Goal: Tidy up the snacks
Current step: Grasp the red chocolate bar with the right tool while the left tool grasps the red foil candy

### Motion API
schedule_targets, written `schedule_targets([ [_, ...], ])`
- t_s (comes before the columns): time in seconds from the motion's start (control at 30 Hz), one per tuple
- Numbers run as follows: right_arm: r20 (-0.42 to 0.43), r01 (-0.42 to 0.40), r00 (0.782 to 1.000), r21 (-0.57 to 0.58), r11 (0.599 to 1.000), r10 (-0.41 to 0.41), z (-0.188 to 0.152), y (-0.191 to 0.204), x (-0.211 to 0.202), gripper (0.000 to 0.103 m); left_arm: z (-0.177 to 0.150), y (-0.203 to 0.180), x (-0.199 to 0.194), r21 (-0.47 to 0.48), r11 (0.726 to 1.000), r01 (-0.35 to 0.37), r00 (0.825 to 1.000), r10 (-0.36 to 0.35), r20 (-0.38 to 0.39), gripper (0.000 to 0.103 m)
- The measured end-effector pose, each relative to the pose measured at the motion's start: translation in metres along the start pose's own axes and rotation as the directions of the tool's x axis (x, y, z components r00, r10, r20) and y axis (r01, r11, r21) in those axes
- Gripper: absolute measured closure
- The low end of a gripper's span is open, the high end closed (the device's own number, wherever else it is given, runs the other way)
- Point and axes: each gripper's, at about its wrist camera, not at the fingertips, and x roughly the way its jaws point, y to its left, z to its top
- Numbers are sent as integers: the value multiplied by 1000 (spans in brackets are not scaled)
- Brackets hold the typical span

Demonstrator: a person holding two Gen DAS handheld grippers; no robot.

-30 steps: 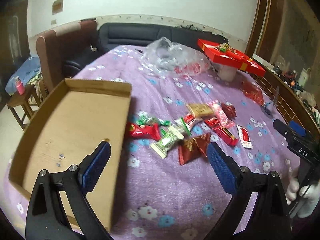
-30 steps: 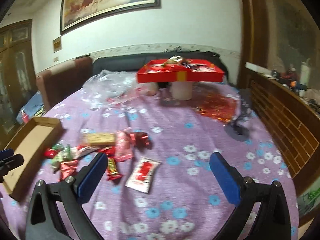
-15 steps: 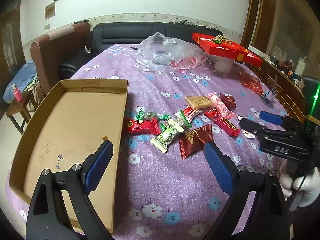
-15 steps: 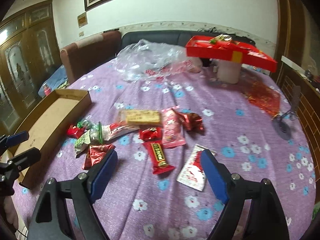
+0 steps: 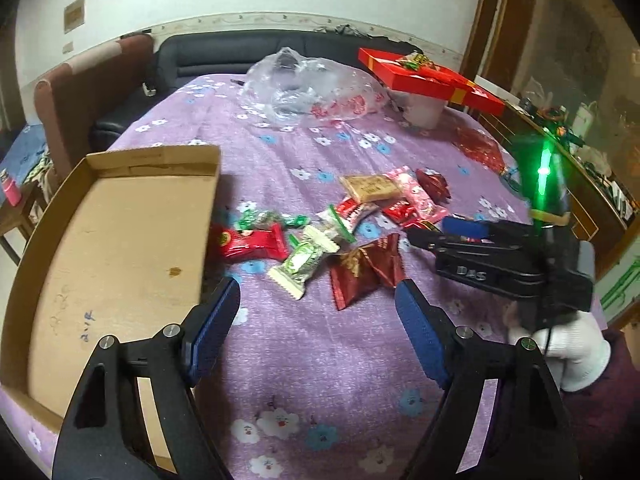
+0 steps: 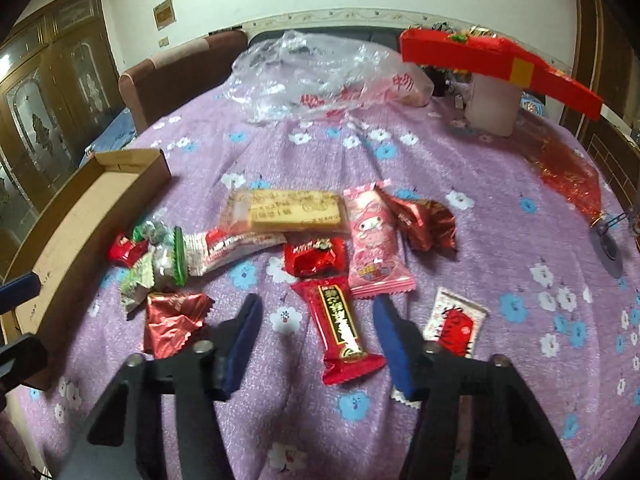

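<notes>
Several wrapped snacks lie in a loose heap on the purple flowered cloth (image 5: 304, 344). A long red bar with a dark label (image 6: 340, 328) lies between the fingers of my right gripper (image 6: 318, 320). Its jaws are closing and the pads stand just clear of the wrapper. In the left wrist view the right gripper (image 5: 436, 232) reaches in low from the right, held by a white-gloved hand (image 5: 576, 352). My left gripper (image 5: 316, 292) hovers with its jaws closing on nothing, a dark red foil pouch (image 5: 360, 272) just ahead. An empty cardboard tray (image 5: 112, 240) lies to its left.
A crumpled clear plastic bag (image 6: 320, 76) and a red box on a white cup (image 6: 496, 64) stand at the far side. A red foil wrapper (image 6: 568, 176) lies at the right. A brown armchair (image 5: 92, 92) and a dark sofa (image 5: 240, 52) border the table.
My right gripper has come down and to the left over the snacks, and its jaws have narrowed around the red bar. My left gripper's jaws have narrowed a little.
</notes>
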Motion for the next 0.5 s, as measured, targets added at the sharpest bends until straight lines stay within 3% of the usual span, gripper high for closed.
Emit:
schedule_targets([
  [0.07,-29,-20,999,9,1000,20,-2,-1,8,75,2,-5,2,22,1000,11,1000,-11,-4,22],
  [0.13,-22,-31,999,17,999,32,-4,-2,7,80,5,-9,7,41,999,28,1000,-28,-14,22],
  [0.23,-2,-46,999,41,998,46,-6,-7,3,81,11,-18,18,69,995,76,997,-73,-40,22],
  [0.5,62,-99,994,115,988,92,-8,-23,-7,81,24,-43,56,184,981,66,995,-51,-89,22],
])
